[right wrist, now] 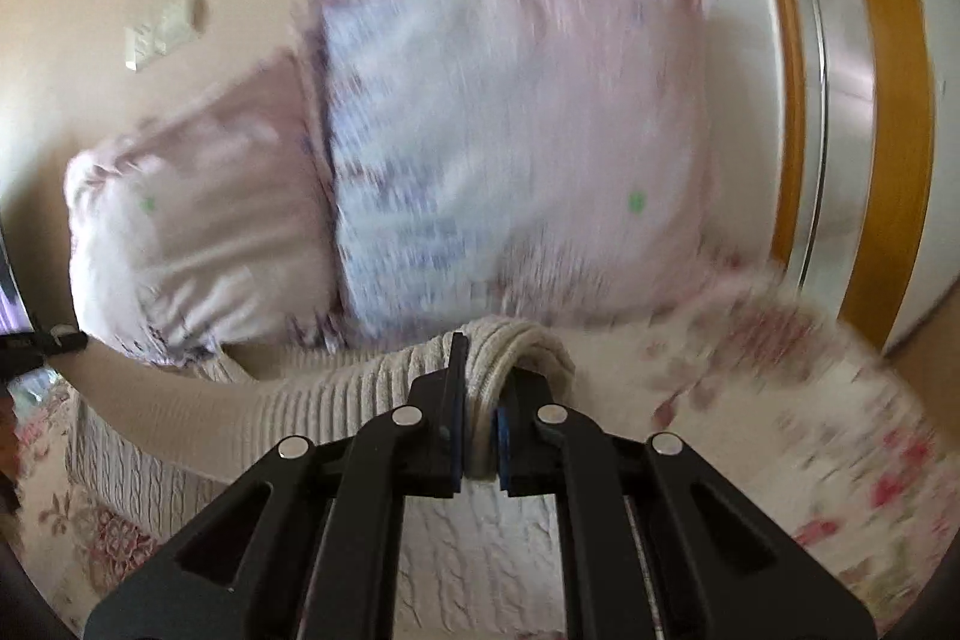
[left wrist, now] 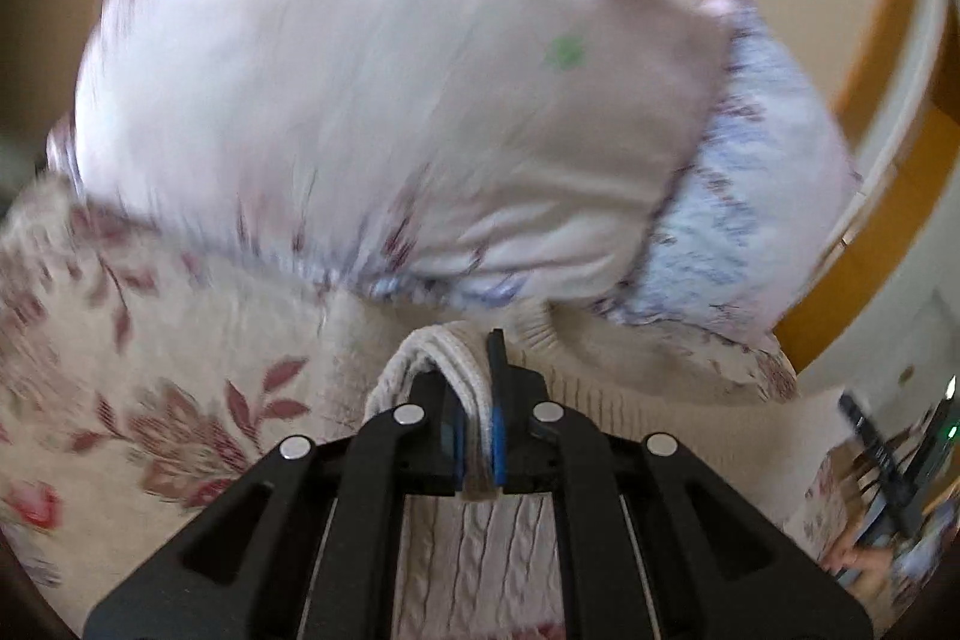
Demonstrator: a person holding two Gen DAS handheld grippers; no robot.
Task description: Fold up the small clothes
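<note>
Bedding first: bed (left wrist: 90,340) covered by a pale quilted spread printed with dusty-red leaves and pink flowers, soft and slightly napped; wall behind in plain cream, with a white switch plate (right wrist: 162,34) in the right wrist view and an ochre-and-white wardrobe (right wrist: 840,100) at the far side. Pillows, two, propped against the wall: large pillow (left wrist: 360,100) in pale pink-white cotton with small green and blue sprigs, plump and creased; second pillow (left wrist: 750,190) in lilac-blue print, touching the first and partly behind it. Both views are motion-blurred, so finer pattern cannot be read. Garment: cream knit sweater (right wrist: 312,400), ribbed at the hem or cuff, cable-patterned on the body, thick and pliant, lying on the bed in front of the pillows with its near edge lifted. Left gripper (left wrist: 477,424): jaws nearly together, blue pads pinching a rolled fold of the ribbed edge. Right gripper (right wrist: 480,424): likewise almost fully closed on a doubled bunch of the same knit, which arches over the finger. Step in hand, by judgement: a fold under way, both corners of one edge held up and ready to travel across the body. Next move likely calls for carrying the two held points level and together, keeping the edge taut between them, laying it squarely on the far portion, then letting go. Heavy knit may sag or slip sideways if the hands drift apart.
</note>
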